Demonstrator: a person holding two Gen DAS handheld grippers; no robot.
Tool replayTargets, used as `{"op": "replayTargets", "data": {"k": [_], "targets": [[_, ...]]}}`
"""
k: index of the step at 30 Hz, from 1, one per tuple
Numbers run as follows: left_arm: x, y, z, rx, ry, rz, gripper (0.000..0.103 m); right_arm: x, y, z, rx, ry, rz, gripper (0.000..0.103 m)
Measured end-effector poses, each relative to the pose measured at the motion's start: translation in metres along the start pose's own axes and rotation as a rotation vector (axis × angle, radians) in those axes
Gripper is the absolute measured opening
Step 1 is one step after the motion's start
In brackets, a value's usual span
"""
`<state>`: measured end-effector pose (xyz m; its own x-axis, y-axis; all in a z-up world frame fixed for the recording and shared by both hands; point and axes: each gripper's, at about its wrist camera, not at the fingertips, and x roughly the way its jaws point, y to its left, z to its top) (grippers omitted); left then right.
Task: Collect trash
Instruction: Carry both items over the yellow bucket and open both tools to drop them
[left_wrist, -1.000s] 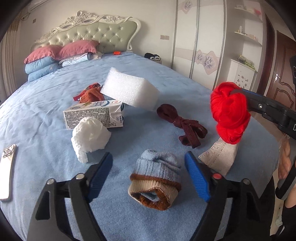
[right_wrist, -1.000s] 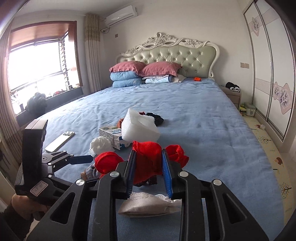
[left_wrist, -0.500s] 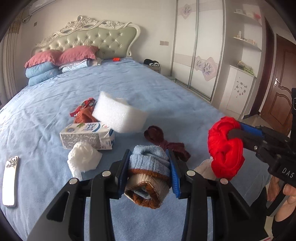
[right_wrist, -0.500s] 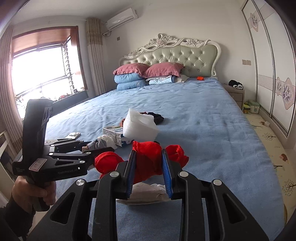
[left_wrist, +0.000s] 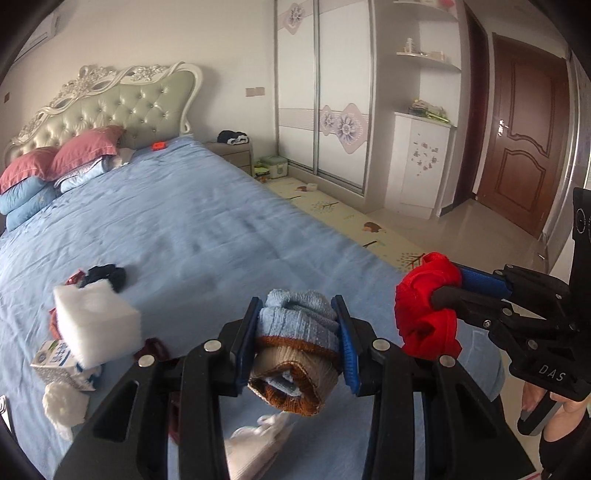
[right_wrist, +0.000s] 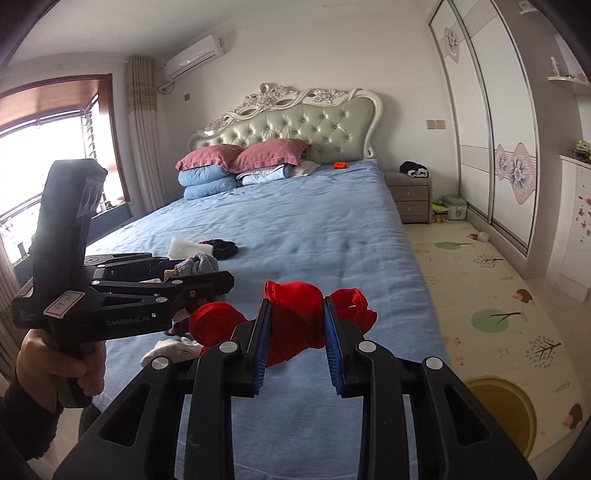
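Lifted off bed since 0.5 s ago: my left gripper (left_wrist: 298, 345) is clamped on blue-tan sock roll (left_wrist: 295, 347), frame centre-bottom. Right gripper (right_wrist: 297, 332) is clamped on red sock bundle (right_wrist: 295, 325), centre. Risk: roll slips if grip loosens during carry. Roll's long axis runs along fingers, open end toward cam.

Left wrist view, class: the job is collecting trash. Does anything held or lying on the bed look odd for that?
Yes. The left tongs clamp a rolled blue-and-tan sock and the right tongs clamp red cloth, which look like clothing rather than trash. The milk carton, foam block and crumpled tissue lie on the bed.
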<state>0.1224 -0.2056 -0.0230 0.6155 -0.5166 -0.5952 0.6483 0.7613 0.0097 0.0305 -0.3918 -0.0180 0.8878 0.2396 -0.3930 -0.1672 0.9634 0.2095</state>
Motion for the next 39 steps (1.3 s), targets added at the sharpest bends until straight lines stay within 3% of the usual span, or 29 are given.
{"op": "replayTargets", "data": {"k": [11, 23, 30, 35, 37, 38, 39], "targets": [[0.079, -0.100, 0.029, 0.116, 0.072, -0.180, 0.039, -0.043, -0.099, -0.022, 0.083, 0.022, -0.181, 0.027], [0.166, -0.189, 0.039, 0.214, 0.232, -0.340, 0.039, -0.064, -0.174, -0.057, 0.165, 0.104, -0.346, 0.027], [0.217, -0.230, 0.044, 0.260, 0.325, -0.379, 0.039, -0.064, -0.212, -0.083, 0.233, 0.150, -0.393, 0.027], [0.229, -0.245, 0.050, 0.283, 0.343, -0.406, 0.040, -0.060, -0.231, -0.090, 0.251, 0.171, -0.413, 0.027], [0.234, -0.250, 0.050, 0.286, 0.345, -0.404, 0.043, -0.059, -0.236, -0.091, 0.247, 0.170, -0.418, 0.029], [0.238, -0.252, 0.051, 0.284, 0.347, -0.392, 0.050, -0.059, -0.238, -0.093, 0.247, 0.160, -0.420, 0.033], [0.243, -0.254, 0.053, 0.271, 0.349, -0.375, 0.071, -0.058, -0.240, -0.094, 0.249, 0.153, -0.424, 0.036]]}}
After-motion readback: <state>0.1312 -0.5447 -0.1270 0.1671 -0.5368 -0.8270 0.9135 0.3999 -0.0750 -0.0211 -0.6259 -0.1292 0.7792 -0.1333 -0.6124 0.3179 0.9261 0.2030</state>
